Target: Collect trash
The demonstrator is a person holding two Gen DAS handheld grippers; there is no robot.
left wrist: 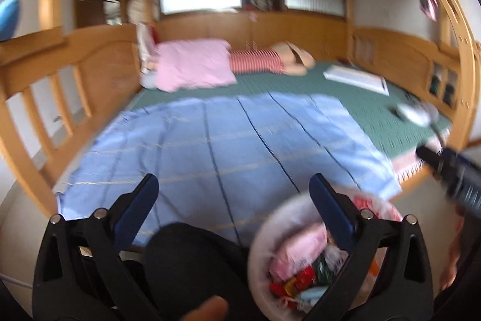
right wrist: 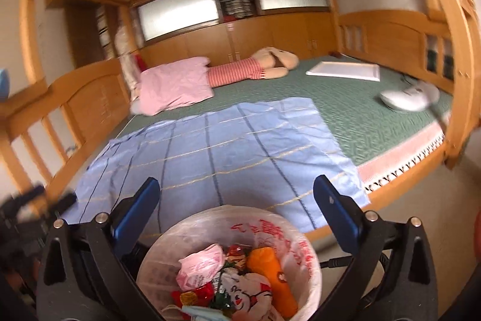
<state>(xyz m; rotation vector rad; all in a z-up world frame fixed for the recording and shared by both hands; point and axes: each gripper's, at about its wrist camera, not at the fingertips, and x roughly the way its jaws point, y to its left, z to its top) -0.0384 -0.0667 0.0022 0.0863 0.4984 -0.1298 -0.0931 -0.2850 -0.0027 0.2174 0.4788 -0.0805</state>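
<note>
Right gripper [right wrist: 236, 194] hangs spread and empty over the lined trash bin [right wrist: 156, 254] at bottom centre. Left gripper [left wrist: 233, 191] is likewise parted, holding nothing.

Risk, as judged: a low pass could catch the liner and tip the bin.

Contents: pink wrapper [right wrist: 200, 263], orange packet [right wrist: 270, 266] and red scraps, heaped loosely (nearly full).

Beyond, mid-frame, lies the blue cloth [right wrist: 216, 149].

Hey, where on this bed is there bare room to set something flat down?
The light blue striped cloth lies bare across the front. The green mat is free between that cloth, the white flat board and the white round fan. The back-left is crowded: pink pillow, striped plush doll.
</note>
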